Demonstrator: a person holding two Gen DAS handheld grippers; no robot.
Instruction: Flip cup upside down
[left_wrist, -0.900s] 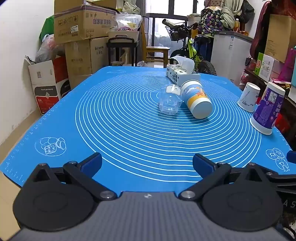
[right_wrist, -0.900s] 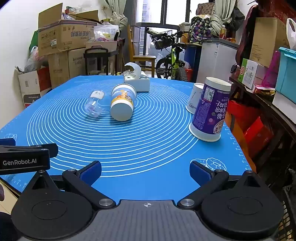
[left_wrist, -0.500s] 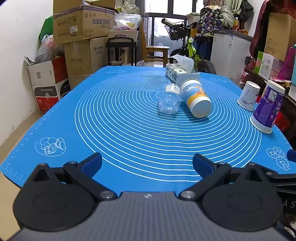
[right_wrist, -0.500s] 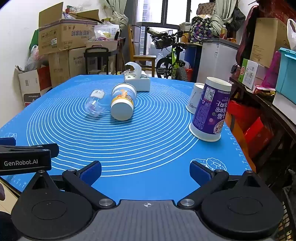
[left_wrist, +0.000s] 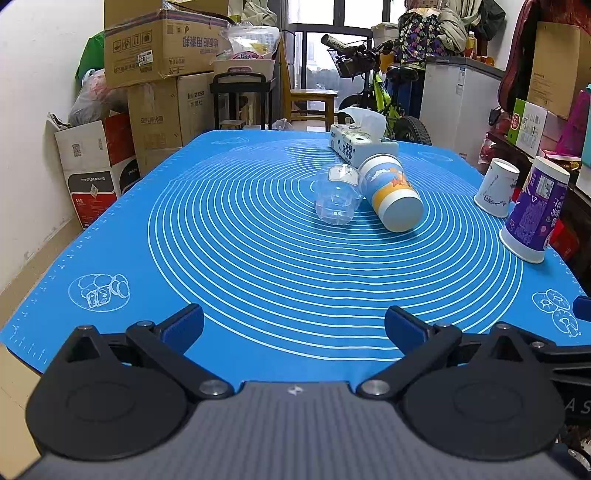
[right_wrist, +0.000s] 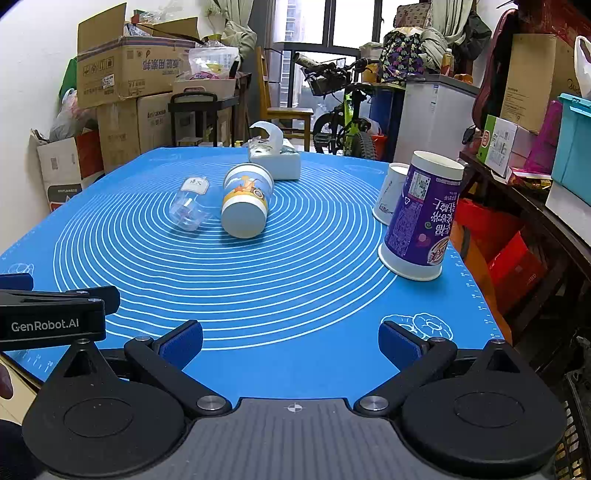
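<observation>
Blue-banded cup (left_wrist: 390, 195) sideways beside clear cup (left_wrist: 338, 201), tissue box (left_wrist: 360, 144) behind

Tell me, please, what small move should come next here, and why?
I would probably ease the right tongs forward toward the blue-and-white cup. Both tongs are open and hold nothing, the cup lies on its side mid-mat beside a clear cup, while the purple cup already stands inverted.

Left view: from the mat's (left_wrist: 258, 280) near edge, low, facing its far end.
Right view: same edge, further right, facing likewise, near the purple cup (right_wrist: 421, 218).
Shared: mat, lying cup (left_wrist: 391, 195) (right_wrist: 245, 201), purple cup (left_wrist: 535, 218).
</observation>
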